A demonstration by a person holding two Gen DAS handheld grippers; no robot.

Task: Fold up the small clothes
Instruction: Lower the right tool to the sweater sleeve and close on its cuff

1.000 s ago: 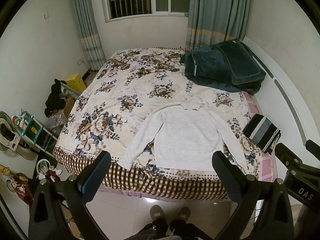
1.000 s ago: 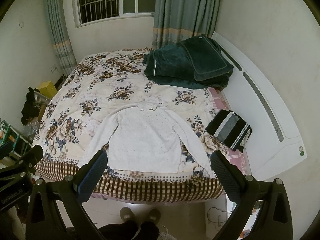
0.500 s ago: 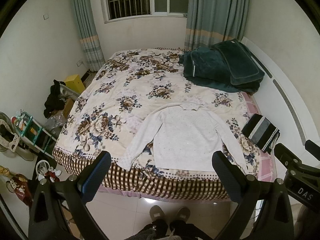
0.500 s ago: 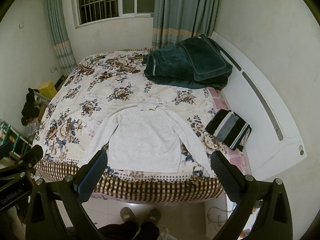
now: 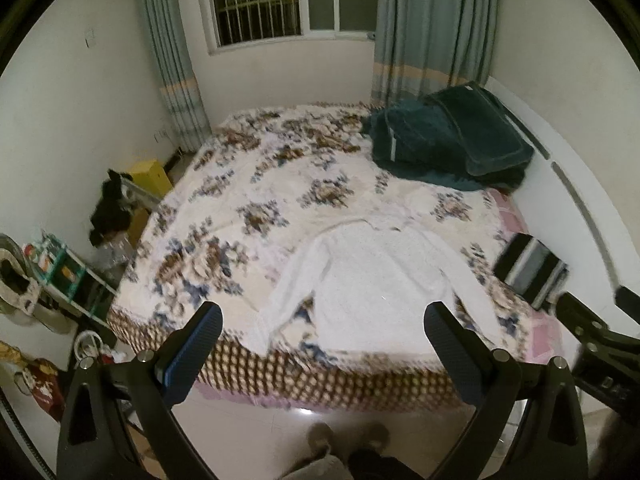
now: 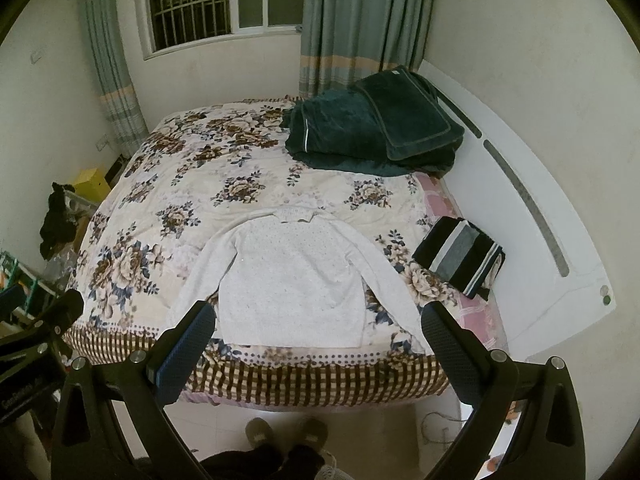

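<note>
Both views have drifted slightly; left gripper and right gripper hover wide-jawed, empty, above the flat white knitted sweater near the floral bed's edge.

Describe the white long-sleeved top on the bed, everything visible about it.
The white long-sleeved knit top lies flat and unfolded on the floral bedspread, near the bed's foot edge. Its collar points toward the window, its hem toward the checked border. Both sleeves spread outward and down at an angle. The fabric looks soft, finely textured with tiny specks. Nothing rests on it; neither tool touches it. A folded black, grey and white striped garment lies apart to its right.
</note>
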